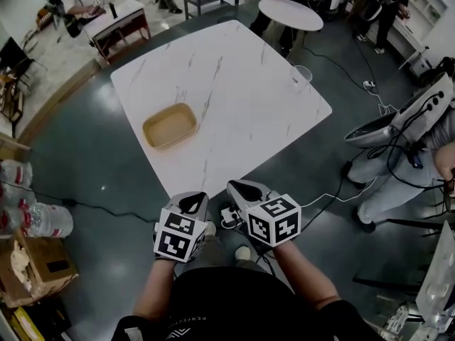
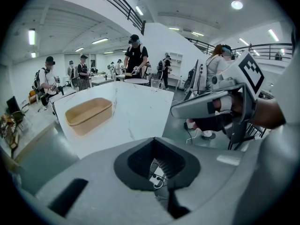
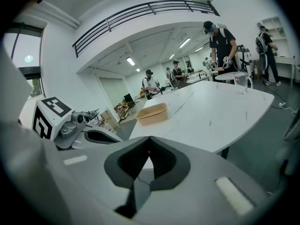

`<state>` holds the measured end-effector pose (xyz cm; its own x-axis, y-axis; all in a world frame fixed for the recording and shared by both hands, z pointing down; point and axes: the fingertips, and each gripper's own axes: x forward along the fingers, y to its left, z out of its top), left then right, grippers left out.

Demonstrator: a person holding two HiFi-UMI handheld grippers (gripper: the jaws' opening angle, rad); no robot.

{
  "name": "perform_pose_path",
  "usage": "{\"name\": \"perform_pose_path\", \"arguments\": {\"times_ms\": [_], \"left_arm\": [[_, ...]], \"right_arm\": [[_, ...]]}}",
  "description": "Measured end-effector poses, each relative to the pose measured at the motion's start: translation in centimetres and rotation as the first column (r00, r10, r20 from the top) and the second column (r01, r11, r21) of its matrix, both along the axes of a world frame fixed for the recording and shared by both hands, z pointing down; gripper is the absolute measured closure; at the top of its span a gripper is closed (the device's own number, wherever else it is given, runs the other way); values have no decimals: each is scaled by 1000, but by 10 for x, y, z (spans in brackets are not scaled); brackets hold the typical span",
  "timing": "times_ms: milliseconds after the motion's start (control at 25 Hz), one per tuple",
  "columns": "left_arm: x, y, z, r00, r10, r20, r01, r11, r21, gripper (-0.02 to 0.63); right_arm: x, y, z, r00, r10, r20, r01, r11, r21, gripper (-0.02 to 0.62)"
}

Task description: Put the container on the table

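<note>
The tan, empty container (image 1: 169,126) stands on the white marble table (image 1: 234,98), toward its left side. It also shows in the left gripper view (image 2: 89,115) and the right gripper view (image 3: 152,113). My left gripper (image 1: 191,203) and right gripper (image 1: 245,190) hover side by side just off the table's near corner, well short of the container. Both are shut and hold nothing. In the left gripper view the jaws (image 2: 157,162) are together, as they are in the right gripper view (image 3: 146,162).
A clear cup (image 1: 301,77) stands near the table's right edge. Cables and a power strip (image 1: 228,216) lie on the dark floor below my grippers. Boxes and water bottles (image 1: 32,219) sit at the left. A person (image 1: 405,155) stands at the right, and a round table (image 1: 290,13) is beyond.
</note>
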<state>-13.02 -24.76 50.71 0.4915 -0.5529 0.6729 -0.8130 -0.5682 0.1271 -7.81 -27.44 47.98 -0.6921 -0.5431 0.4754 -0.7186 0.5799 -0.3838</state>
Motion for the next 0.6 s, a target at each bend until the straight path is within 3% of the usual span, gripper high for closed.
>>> {"name": "perform_pose_path", "arguments": {"times_ms": [240,600], "left_arm": [[15,19,-2,1000,-20,-2,20,999,25,611],[18,35,-15,994,-105,-26,107,991,81,609]], "right_arm": [[22,23,5,1000,18,18,-18,1000,-18,598],[27,47,4,999,-35,-9,35,999,5,600]]}}
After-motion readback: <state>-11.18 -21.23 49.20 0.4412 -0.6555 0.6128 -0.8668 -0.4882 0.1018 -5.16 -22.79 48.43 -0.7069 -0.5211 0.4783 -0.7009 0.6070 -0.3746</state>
